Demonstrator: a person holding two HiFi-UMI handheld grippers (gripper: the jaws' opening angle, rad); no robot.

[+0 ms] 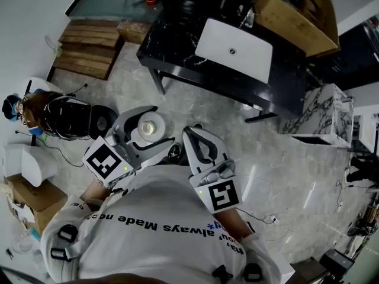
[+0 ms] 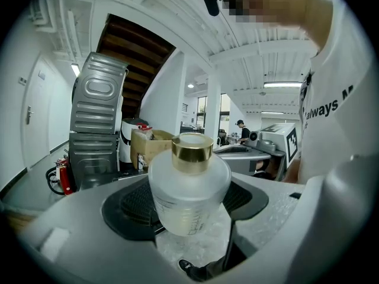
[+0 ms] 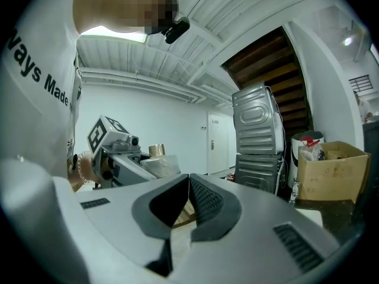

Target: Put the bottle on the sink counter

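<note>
Gold cap, shiny, short and cylindrical, atop a frosted, translucent bottle. Squat round body with a broad sloping shoulder, narrower at the neck, slightly yellowish low down; faint dark print near the base, too blurred to read. Held upright, long axis vertical, cap pointing up. Shows from the head view as a pale disc with a smaller circle at its middle.

Pinched by the left claw, its ribbed black rubber pads pressing on the lower body from both sides, set into smooth grey plastic shells. Carried in the air close to the person's chest, above a glossy grey-veined marble floor and well apart from the sink tabletop.

Black stone-look slab with pale veins on dark legs, carrying a white rectangular basin with rounded corners and a small central drain. Brown cardboard box at its far end, flaps open. Slatted wooden steps beside it to the left.

Right claw pressed together, ribbed pads meeting with nothing between them, just beside the left one. Visible past it in the right gripper view: the bottle again, cap uppermost, beneath the black-and-white marker cube of the left claw.
</note>
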